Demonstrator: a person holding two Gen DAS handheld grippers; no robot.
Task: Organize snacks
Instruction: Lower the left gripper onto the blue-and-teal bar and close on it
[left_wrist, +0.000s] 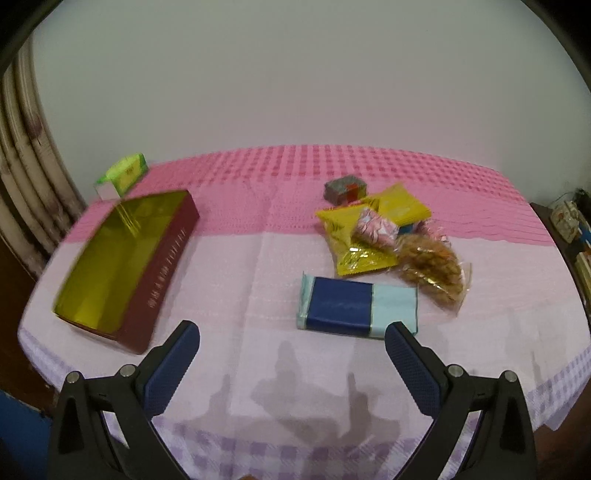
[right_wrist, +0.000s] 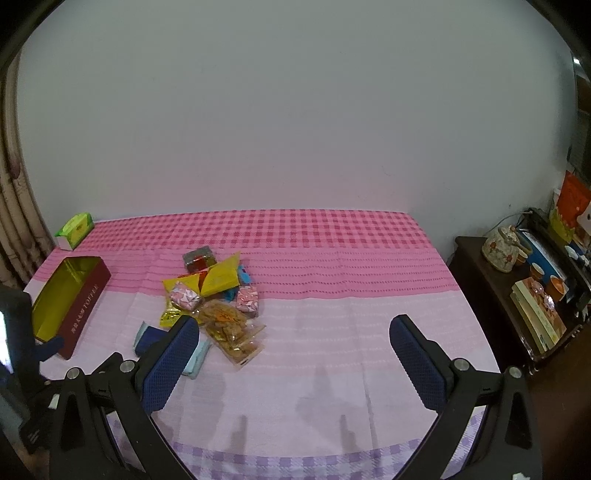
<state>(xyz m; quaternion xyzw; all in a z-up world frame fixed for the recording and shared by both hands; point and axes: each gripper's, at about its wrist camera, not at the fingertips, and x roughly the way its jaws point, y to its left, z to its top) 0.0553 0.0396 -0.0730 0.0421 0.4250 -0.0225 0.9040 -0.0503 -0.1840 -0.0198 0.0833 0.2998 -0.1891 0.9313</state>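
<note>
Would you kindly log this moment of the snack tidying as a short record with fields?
surface: table under a pink and lilac checked cloth
container: maroon box with gold lining, open, nothing visible inside, at the table's left
snack pile: yellow packets, pink wrapped sweets, clear bag of fried snacks, heaped at centre
nearest item: blue and pale blue packet, lying flat, apart from the box
back left corner: green carton
left tool: open, holding nothing
right tool: open, holding nothing
</note>
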